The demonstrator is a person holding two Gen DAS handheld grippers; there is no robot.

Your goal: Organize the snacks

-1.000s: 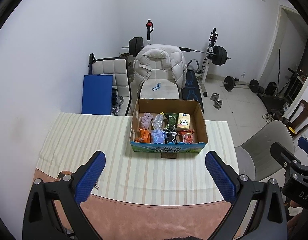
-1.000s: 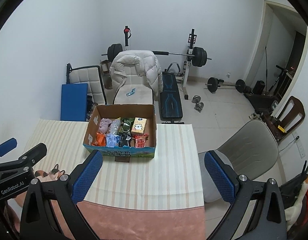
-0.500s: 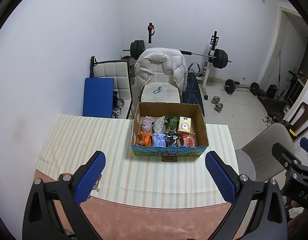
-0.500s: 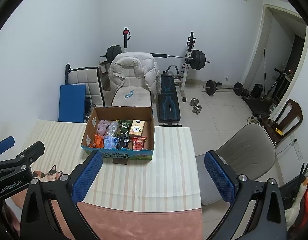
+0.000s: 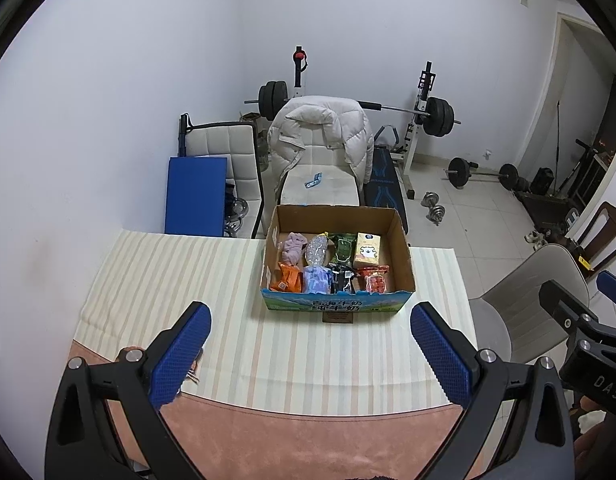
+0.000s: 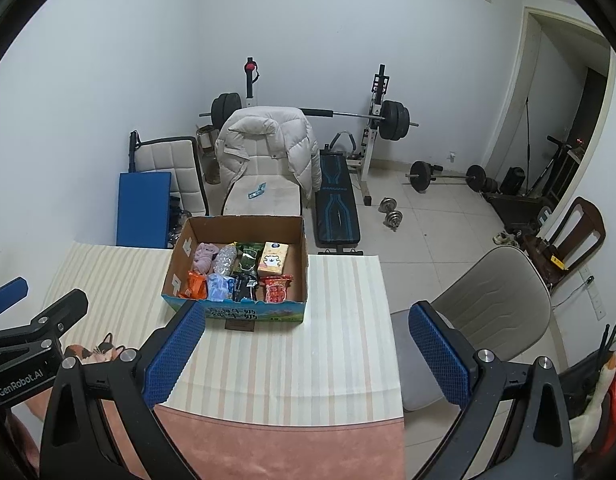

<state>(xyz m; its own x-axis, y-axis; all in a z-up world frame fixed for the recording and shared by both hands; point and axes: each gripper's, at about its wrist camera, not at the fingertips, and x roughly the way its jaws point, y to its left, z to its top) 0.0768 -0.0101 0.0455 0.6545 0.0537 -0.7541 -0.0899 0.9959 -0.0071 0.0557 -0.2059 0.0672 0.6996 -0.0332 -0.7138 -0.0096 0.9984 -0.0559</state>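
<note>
Striped tablecloth bears the upright snack box, long axis sideways.

Both grippers rise and pull back from the counter over the last second. In the left wrist view the cardboard box sits smaller and farther off than before, with more of the wall showing above the weight bench. The right wrist view shows the same retreat, the box shrinking and drifting slightly left. The snacks inside seem unmoved, though they are too small to be sure.
</note>
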